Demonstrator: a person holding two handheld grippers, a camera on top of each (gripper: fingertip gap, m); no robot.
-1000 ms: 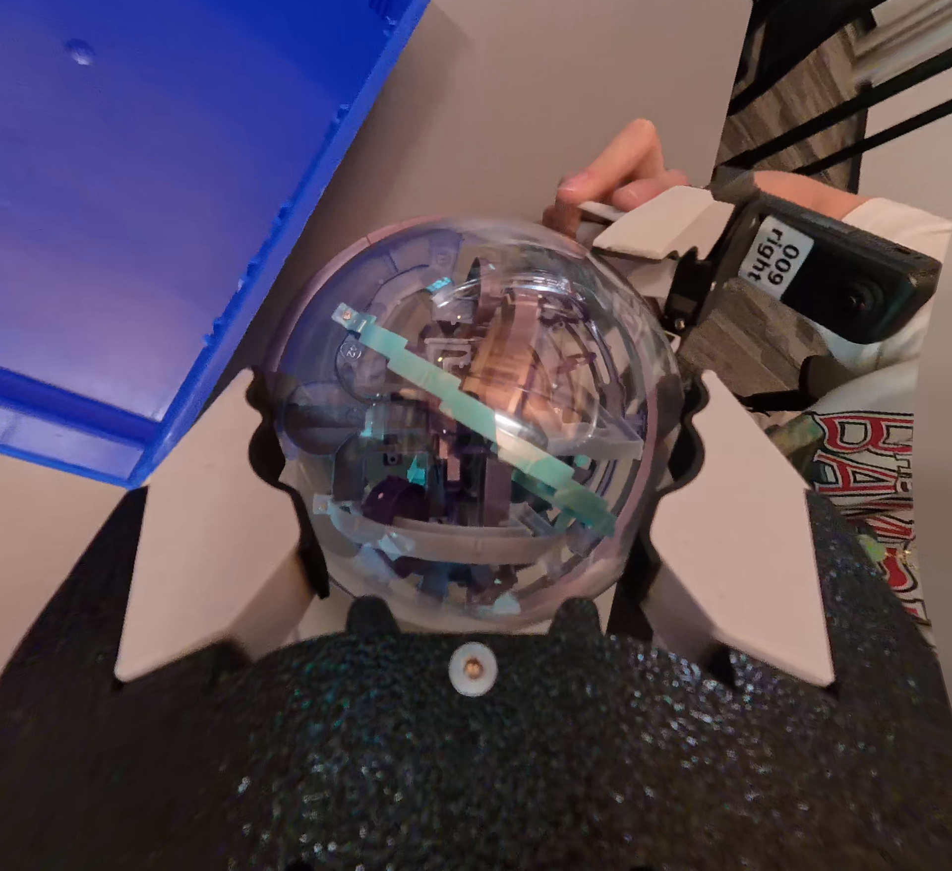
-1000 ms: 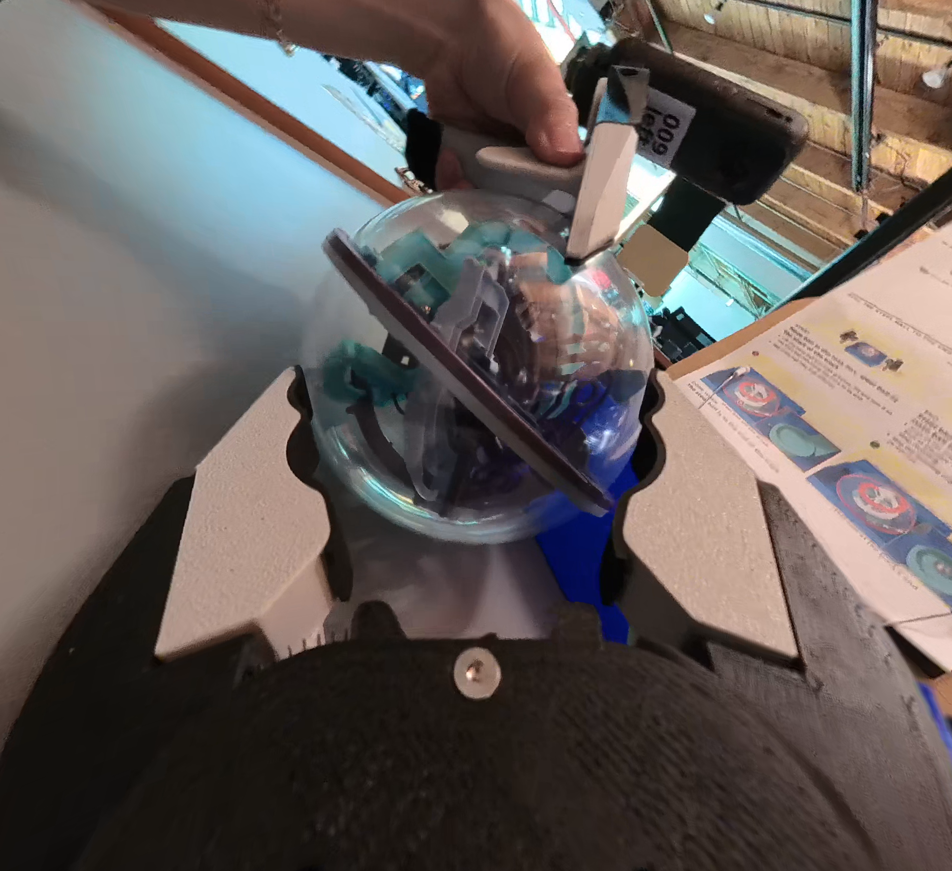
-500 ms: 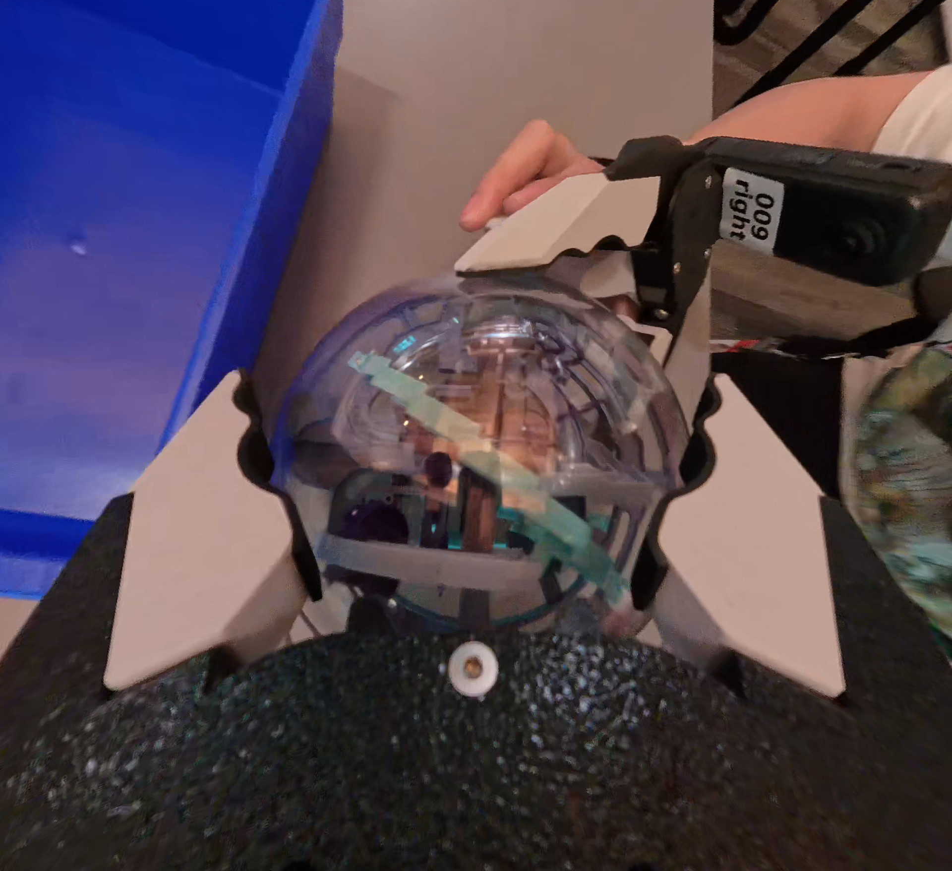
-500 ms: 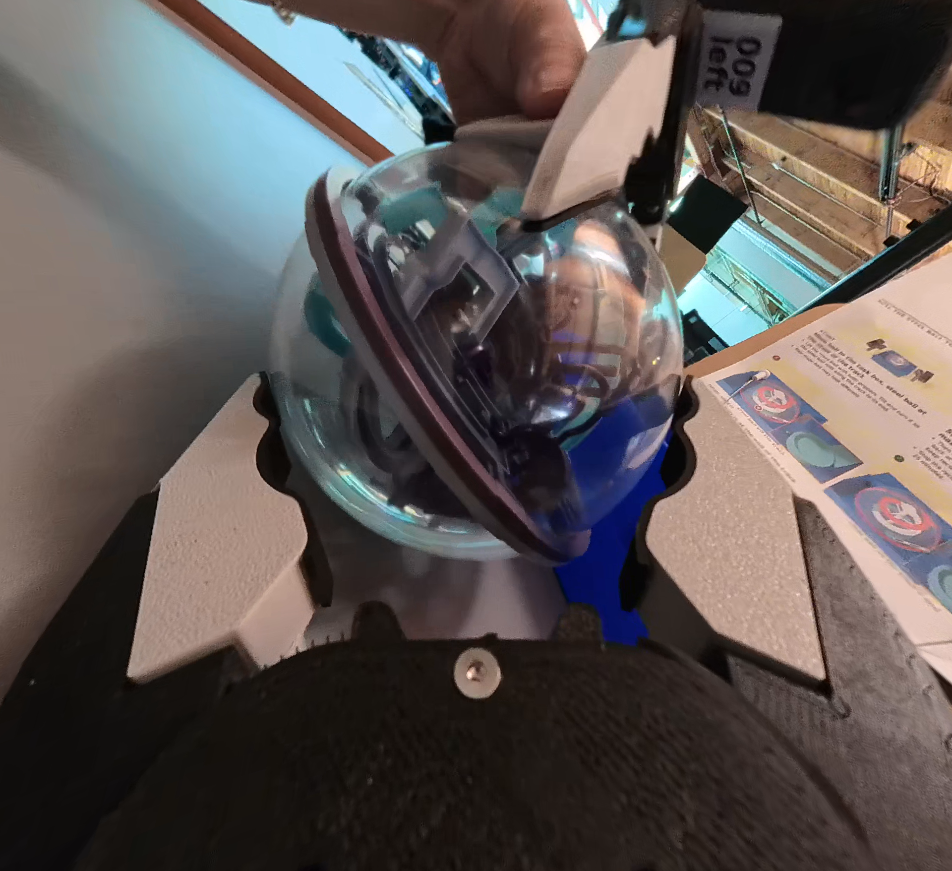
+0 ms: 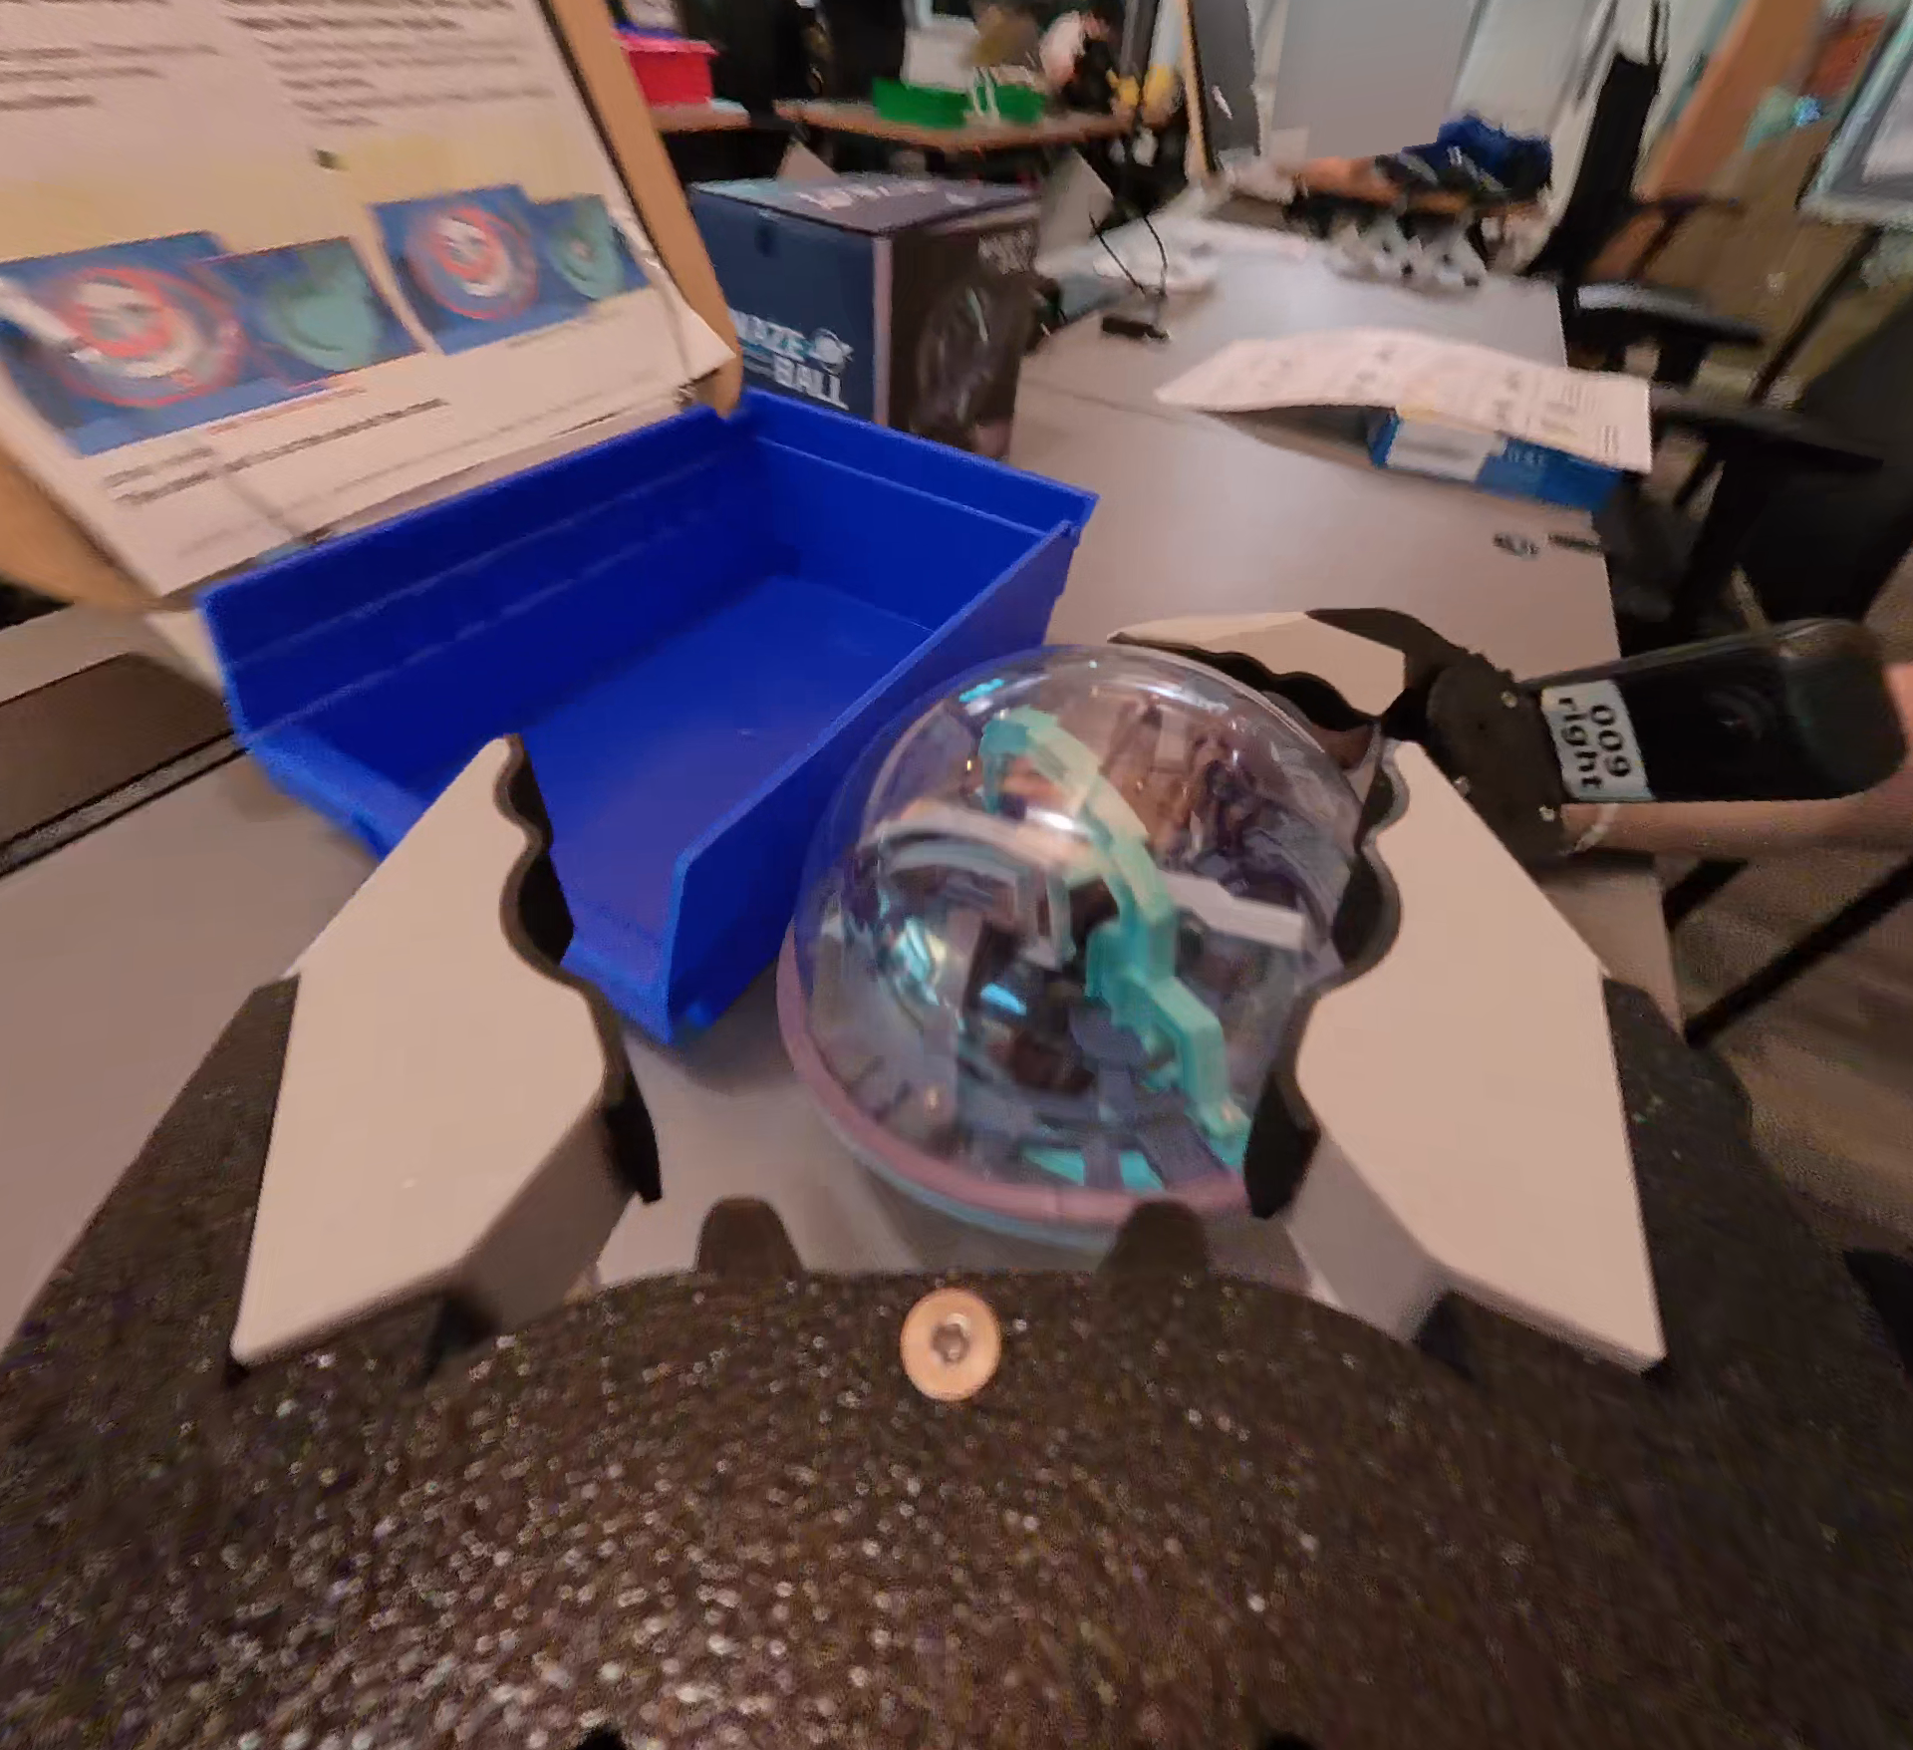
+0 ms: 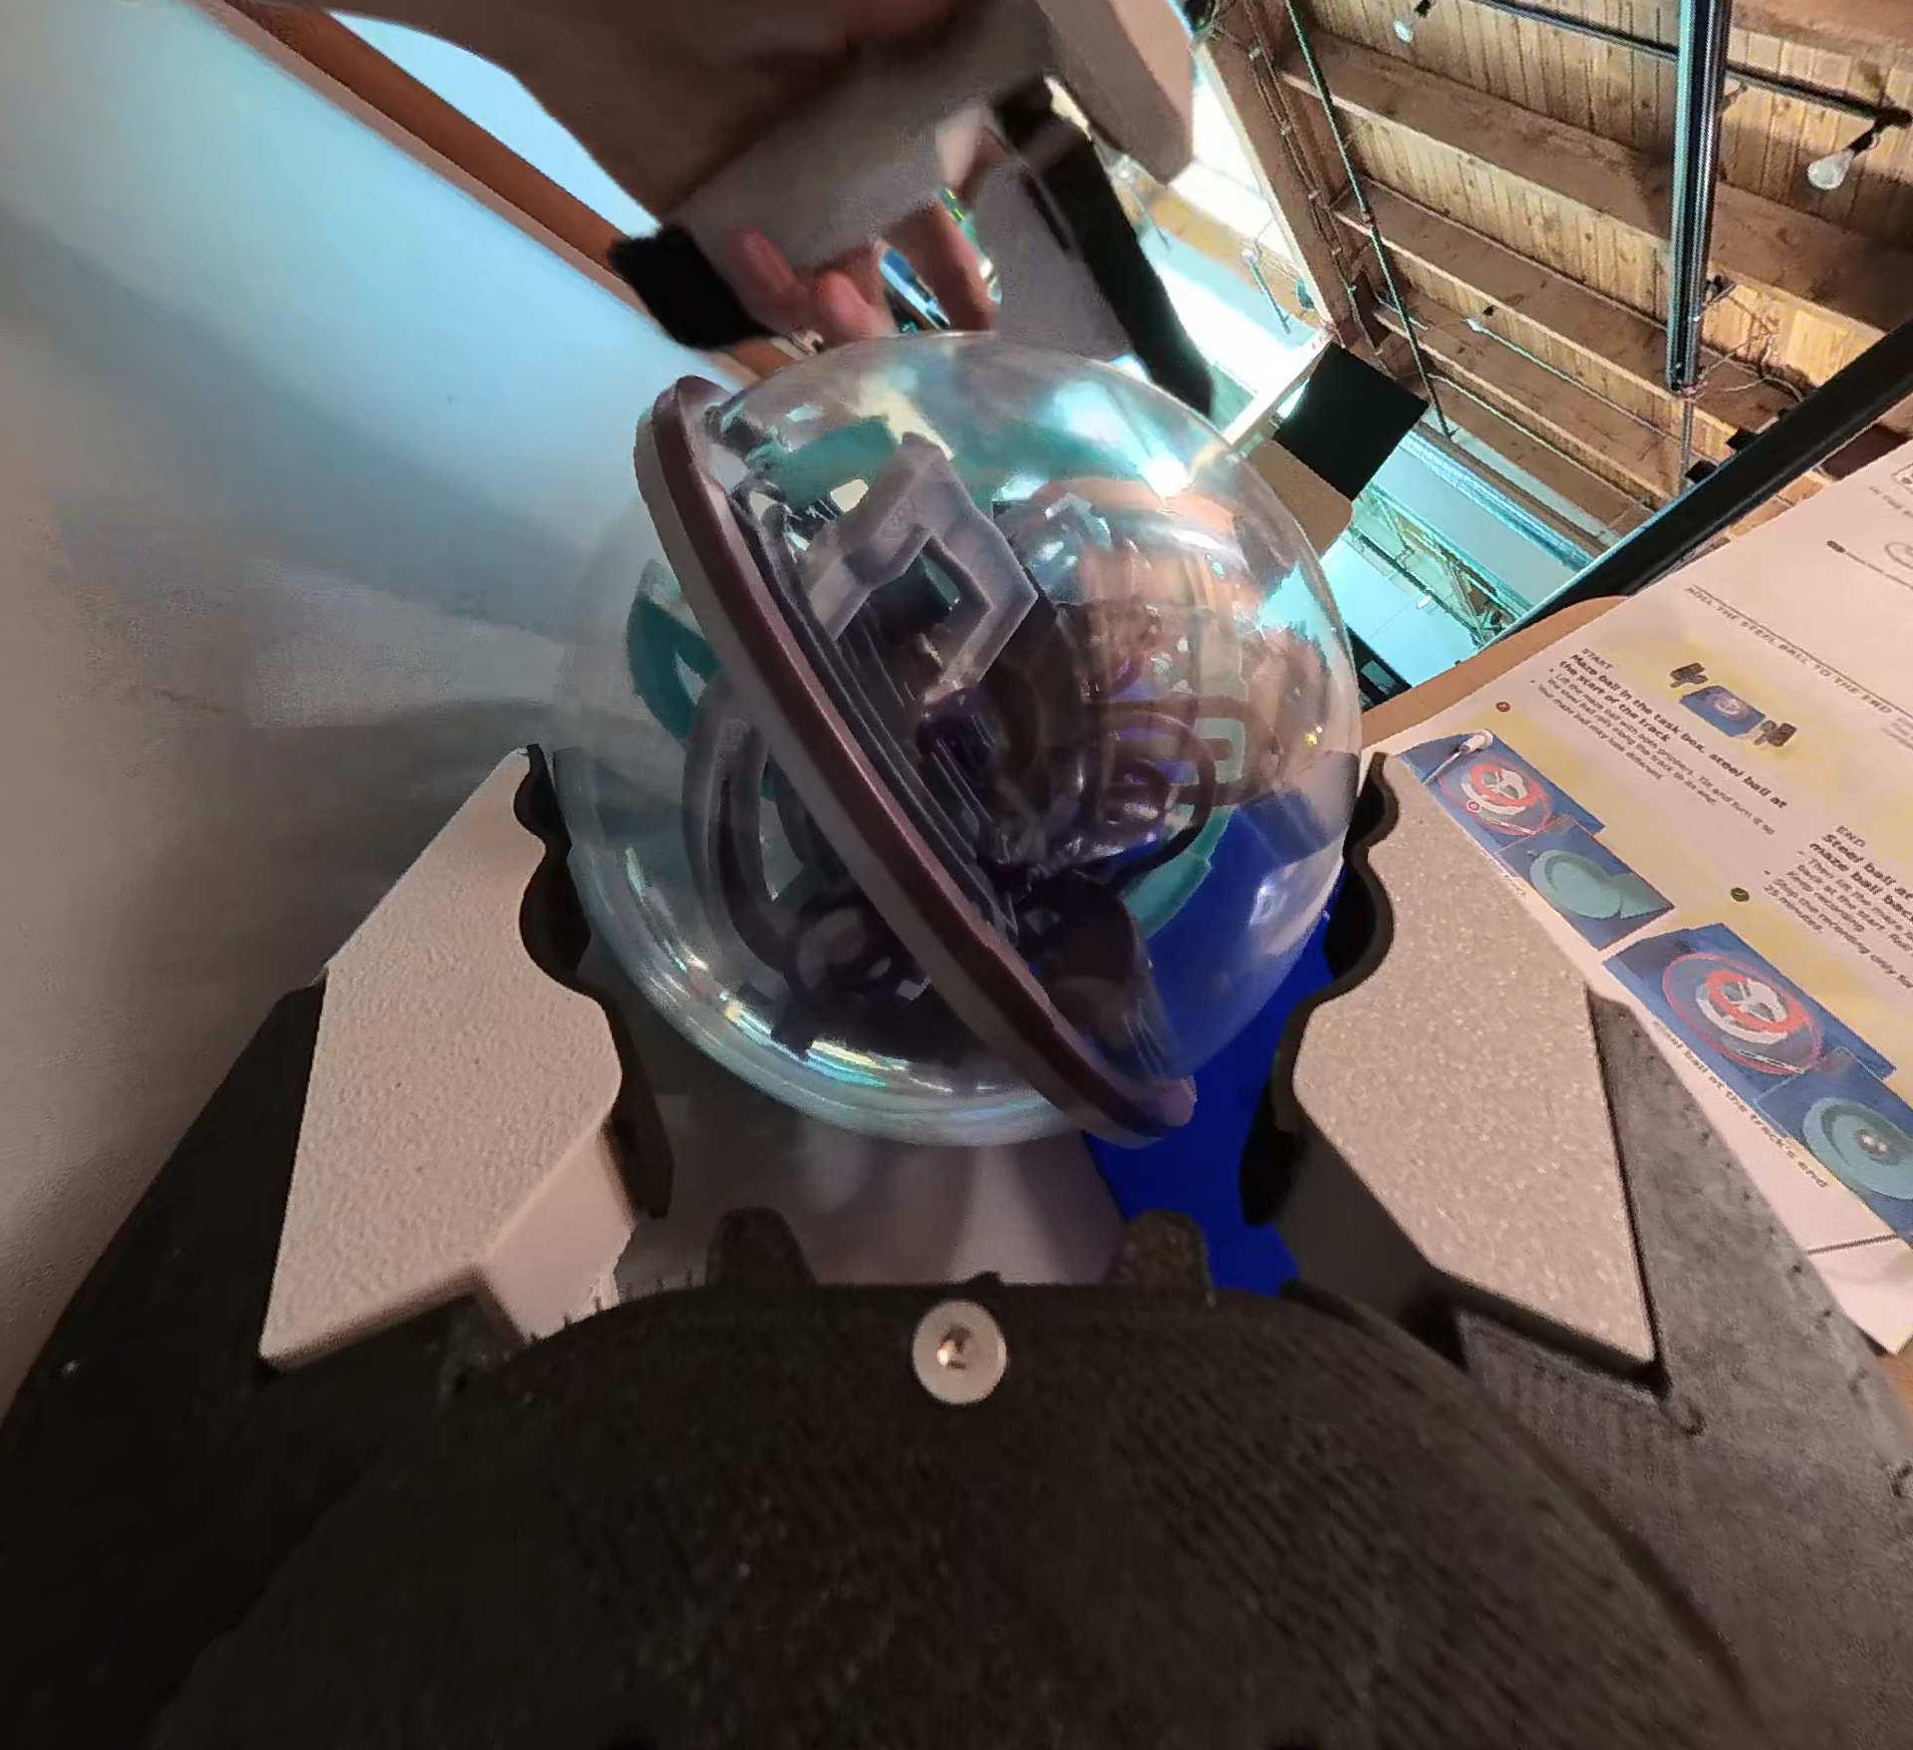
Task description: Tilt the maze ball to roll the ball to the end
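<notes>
The maze ball (image 5: 1077, 955) is a clear sphere with teal and grey tracks and a purple rim. In the left wrist view it sits toward my right finger, with a wide gap to my left finger (image 5: 435, 1027). My left gripper (image 5: 947, 820) is open and does not grip it. My right gripper (image 6: 952, 820) is shut on the maze ball (image 6: 963, 748), whose rim is tilted steeply. The right gripper also shows behind the ball in the left wrist view (image 5: 1346, 696). The left gripper (image 6: 1035, 13), held by a hand, is above the ball. I cannot make out the small ball inside.
An empty blue bin (image 5: 994, 603) stands on the grey table left of the ball. A cardboard flap with an instruction sheet (image 5: 311, 199) leans behind it, also in the right wrist view (image 6: 1656, 820). A dark blue box (image 5: 859, 303) and papers (image 5: 1398, 385) lie farther back.
My left gripper has opened, let go of the maze ball and swung up and away from it. The right gripper still holds the ball, tilted much as before.
</notes>
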